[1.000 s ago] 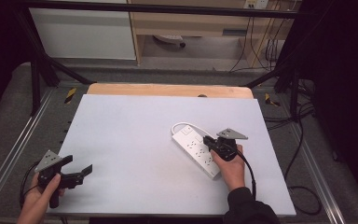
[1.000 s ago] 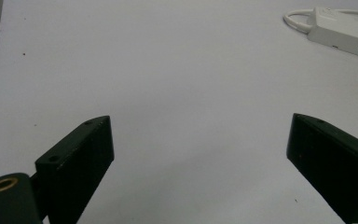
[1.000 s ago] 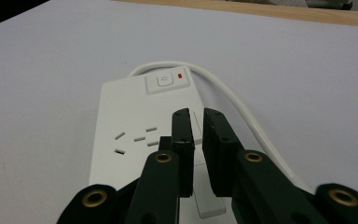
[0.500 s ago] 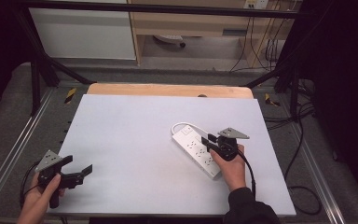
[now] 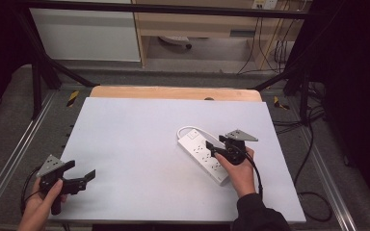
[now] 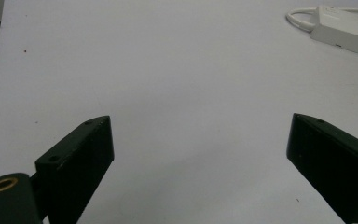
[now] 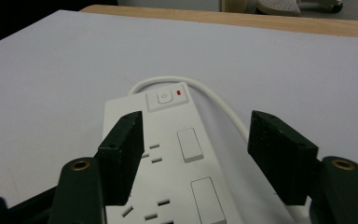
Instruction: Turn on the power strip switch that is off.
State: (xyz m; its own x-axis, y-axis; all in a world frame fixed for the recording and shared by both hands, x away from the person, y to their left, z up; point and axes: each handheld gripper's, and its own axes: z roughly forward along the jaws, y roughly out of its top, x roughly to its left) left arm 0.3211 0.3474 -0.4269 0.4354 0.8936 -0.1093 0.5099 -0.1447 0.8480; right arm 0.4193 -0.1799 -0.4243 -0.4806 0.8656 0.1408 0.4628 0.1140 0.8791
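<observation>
A white power strip [image 5: 200,153] lies at an angle on the right half of the white table top [image 5: 139,144], its cord [image 5: 189,129] looping at the far end. In the right gripper view the power strip [image 7: 177,154] shows its switch with a red light [image 7: 182,92] lit. My right gripper [image 7: 196,135] is open just above the strip, its jaws standing wide over the sockets. In the high view the right gripper [image 5: 211,147] sits over the strip's middle. My left gripper [image 5: 82,171] is open at the near left corner, with nothing between its jaws [image 6: 198,140]. The strip [image 6: 349,28] lies far off from it.
A wooden edge [image 5: 173,92] runs along the table's far side. Black frame legs [image 5: 38,72] and cables [image 5: 313,144] surround the table on the grey floor. The table's middle and left are bare white surface.
</observation>
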